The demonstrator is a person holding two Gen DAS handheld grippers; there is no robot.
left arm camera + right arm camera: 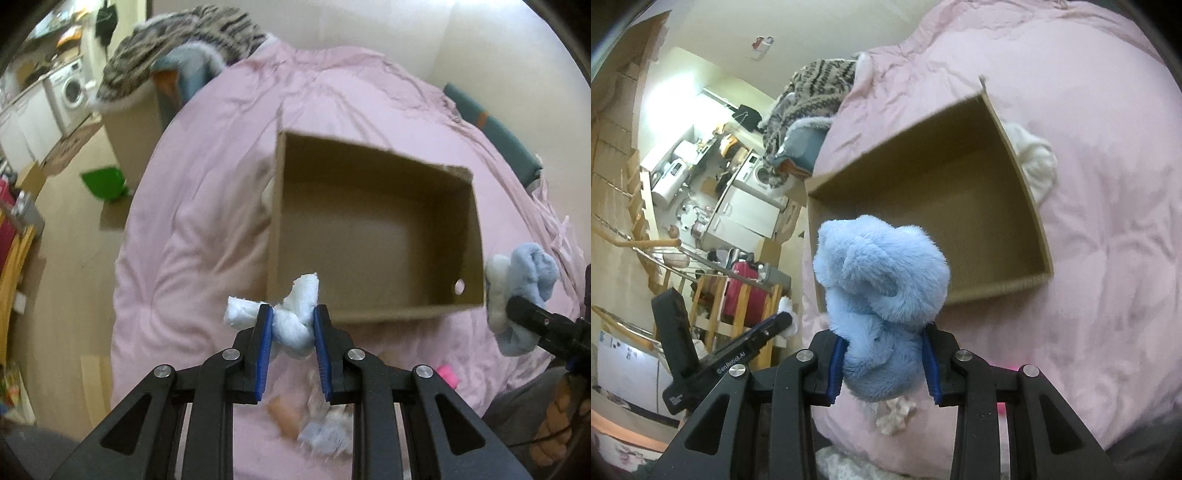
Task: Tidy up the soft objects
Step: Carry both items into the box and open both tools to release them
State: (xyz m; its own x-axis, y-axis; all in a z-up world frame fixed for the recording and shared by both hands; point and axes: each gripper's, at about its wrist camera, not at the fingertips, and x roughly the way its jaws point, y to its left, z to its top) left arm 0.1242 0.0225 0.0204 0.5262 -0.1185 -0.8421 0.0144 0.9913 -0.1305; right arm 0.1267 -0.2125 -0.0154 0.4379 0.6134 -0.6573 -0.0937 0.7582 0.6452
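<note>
1. My left gripper (pixel 293 325): jaws narrow, clamped on a knotted white-and-pale-blue cloth (pixel 291 314). It's held above the pink duvet (pixel 207 184), just at the near left corner of the cardboard box (pixel 373 221).
2. My right gripper (pixel 884 354): jaws pinched on a fluffy light-blue plush (pixel 882 288), held up in front of the box's near wall (pixel 997 286). From the left wrist view the plush (pixel 524 295) sits just off the box's right side.
3. Below my grippers on the duvet: small blurred soft bits, one tan piece (pixel 284 413), one pink item (pixel 448 374). Can't tell what they are.
4. Box is open-topped and lies on the duvet; no items visible on its floor.
5. White fluffy item (pixel 1036 166) touches the box's outer wall on the far side from my right gripper.
6. Far end: striped knit blanket (pixel 184 48) piled at the bed edge.
</note>
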